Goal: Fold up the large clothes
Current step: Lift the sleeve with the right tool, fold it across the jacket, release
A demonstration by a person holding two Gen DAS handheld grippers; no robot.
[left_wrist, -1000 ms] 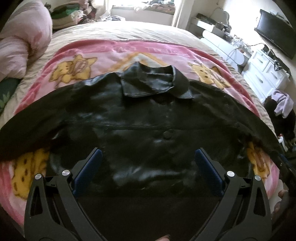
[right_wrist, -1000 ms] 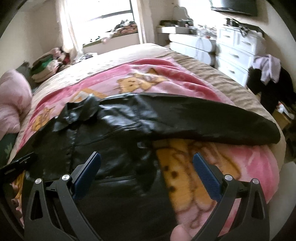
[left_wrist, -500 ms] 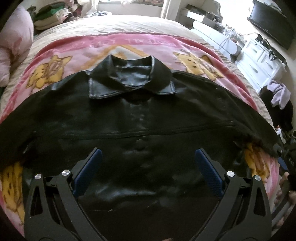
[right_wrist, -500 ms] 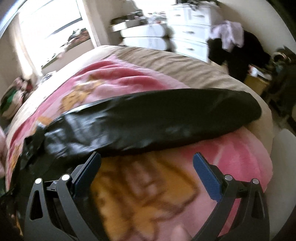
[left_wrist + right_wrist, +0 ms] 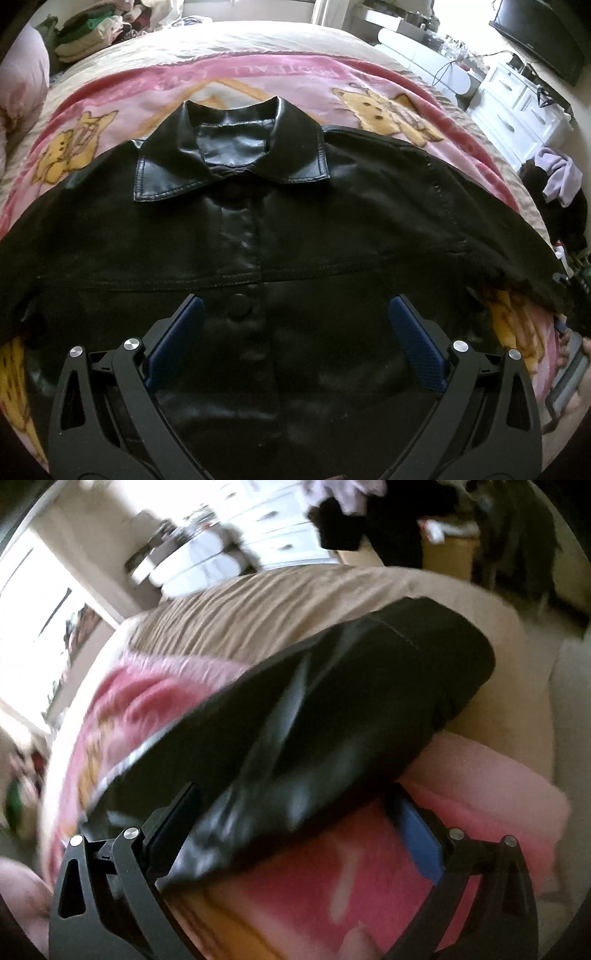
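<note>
Jacket: a black leather jacket (image 5: pixel 288 229) is lying front-up and buttoned across a pink cartoon blanket (image 5: pixel 258 77) on the bed, collar (image 5: pixel 232 155) pointing away from the person, sleeves spreading out to both sides

Left gripper: the left gripper (image 5: pixel 295 332) is hovering over the jacket's lower front, jaws spread wide with nothing between them, a button (image 5: pixel 243 306) showing just inside its left blue pad

Right gripper: the right gripper (image 5: pixel 291 830) is sitting at the right sleeve (image 5: pixel 314 720), jaws likewise spread, the sleeve cloth passing between them; whether the pads are touching it I cannot tell, since this view is blurred by motion

Key relation: the sleeve's long axis is running from lower left to upper right in the right wrist view, away from the jacket body, its cuff end (image 5: pixel 450 650) lying near the bed's edge over the tan cover (image 5: pixel 258 616)

Nearer hand: the right one by far; the left is sitting well apart, over the torso

Likely step: judging by this, the right sleeve is about to be pinched and carried inward across the chest, so the grip is wanting to close across the sleeve's width
</note>
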